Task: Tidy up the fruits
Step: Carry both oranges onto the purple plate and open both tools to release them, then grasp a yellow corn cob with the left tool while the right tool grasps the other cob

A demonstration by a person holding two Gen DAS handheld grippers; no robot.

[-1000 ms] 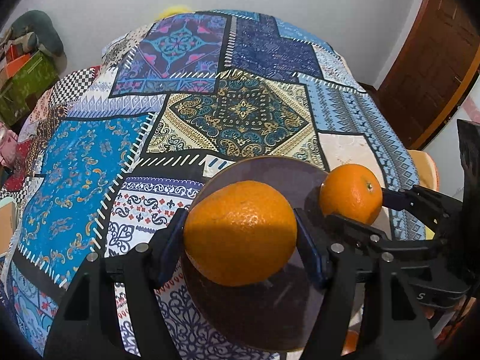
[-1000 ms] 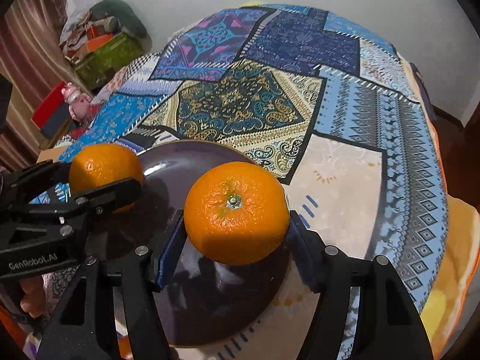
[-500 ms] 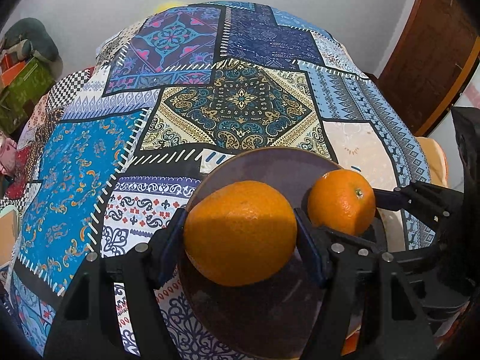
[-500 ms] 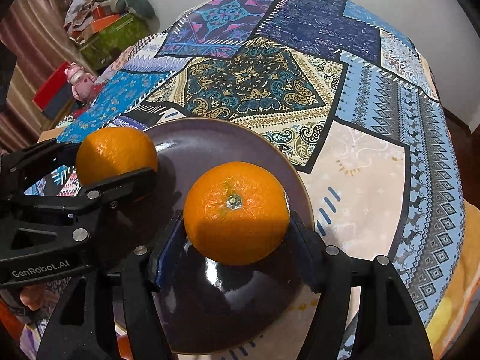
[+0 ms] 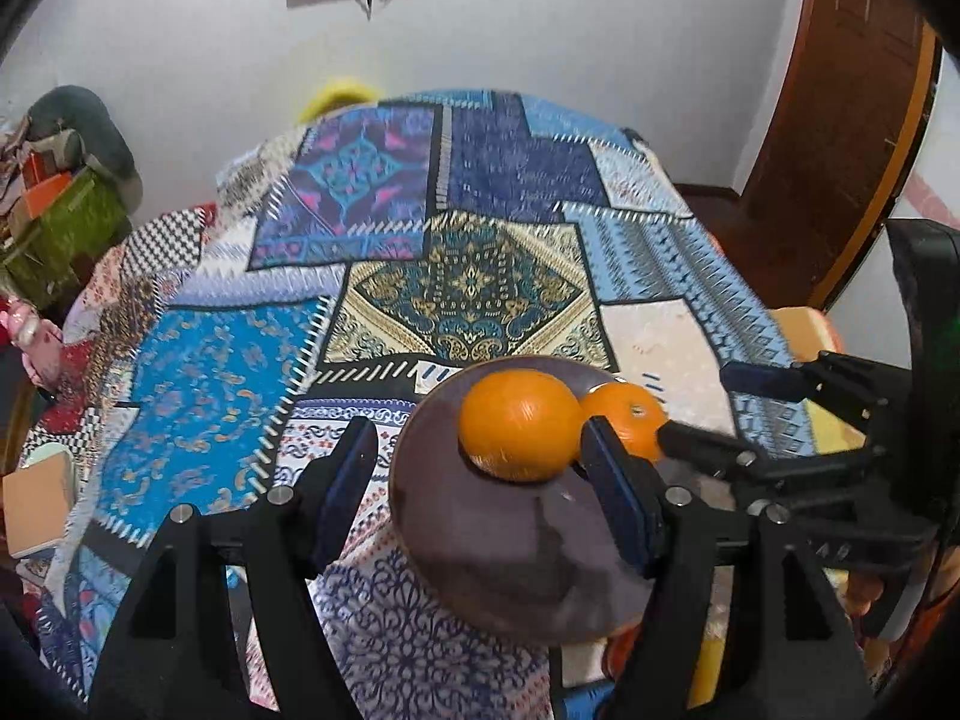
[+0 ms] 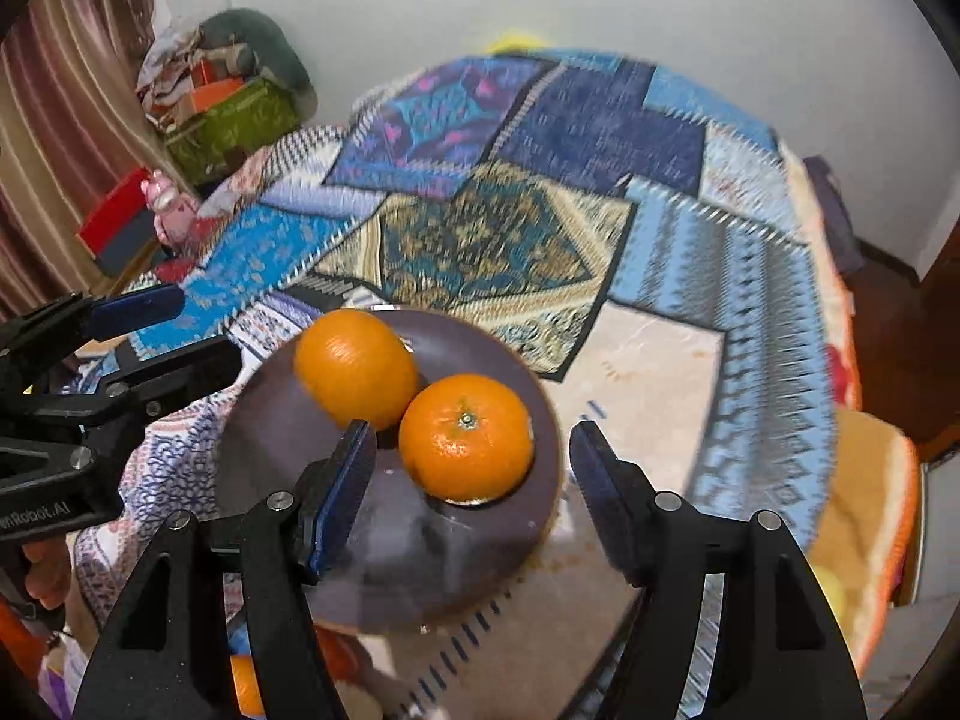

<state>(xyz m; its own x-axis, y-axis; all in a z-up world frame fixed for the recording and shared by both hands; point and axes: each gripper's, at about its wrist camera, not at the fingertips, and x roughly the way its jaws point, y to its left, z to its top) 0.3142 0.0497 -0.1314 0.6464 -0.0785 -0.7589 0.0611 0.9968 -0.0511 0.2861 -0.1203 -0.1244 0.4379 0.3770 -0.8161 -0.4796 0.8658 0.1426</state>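
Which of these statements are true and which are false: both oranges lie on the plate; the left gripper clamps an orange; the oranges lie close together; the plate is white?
1. Both oranges, the left orange and the right orange, lie on the plate. True.
2. The left gripper clamps an orange. False: it is open, with no pad on the fruit.
3. The oranges lie close together. True.
4. The plate is white. False: it is dark brown.
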